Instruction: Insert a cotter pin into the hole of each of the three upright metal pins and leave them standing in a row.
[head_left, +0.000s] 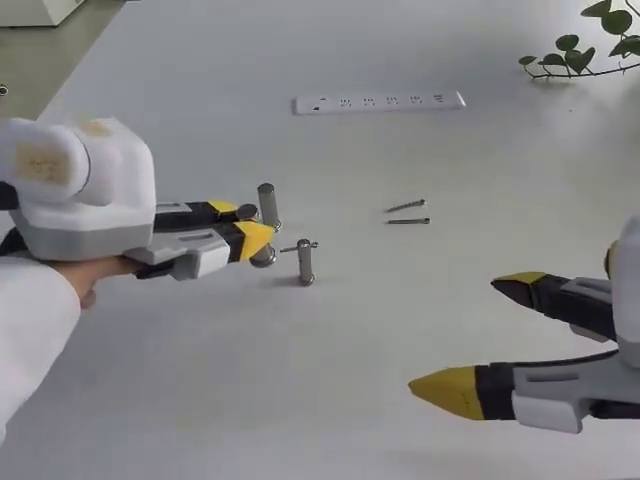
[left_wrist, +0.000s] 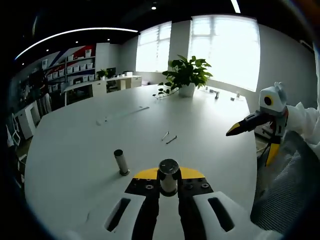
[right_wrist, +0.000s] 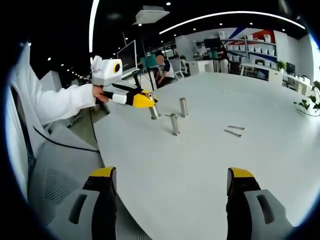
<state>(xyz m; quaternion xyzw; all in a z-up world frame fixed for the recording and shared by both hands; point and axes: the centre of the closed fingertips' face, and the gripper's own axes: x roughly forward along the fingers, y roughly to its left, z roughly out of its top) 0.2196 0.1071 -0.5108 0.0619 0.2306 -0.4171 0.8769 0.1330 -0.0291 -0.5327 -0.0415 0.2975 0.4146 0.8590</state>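
My left gripper (head_left: 252, 238) (left_wrist: 169, 186) is shut on an upright metal pin (head_left: 263, 256) (left_wrist: 169, 170) standing on the white table. A second bare pin (head_left: 267, 204) (left_wrist: 121, 162) stands just behind it. To the right, a third pin (head_left: 305, 262) (right_wrist: 174, 124) stands with a cotter pin (head_left: 298, 246) through its top hole. Two loose cotter pins (head_left: 407, 214) (left_wrist: 168, 137) (right_wrist: 233, 131) lie further right. My right gripper (head_left: 480, 335) (right_wrist: 171, 172) hovers open and empty at the near right, well away from the pins.
A white power strip (head_left: 380, 102) (left_wrist: 122, 115) lies at the back of the table (head_left: 330, 380). Plant leaves (head_left: 590, 45) reach in at the far right corner. A white-sleeved hand (head_left: 95, 275) holds the left gripper.
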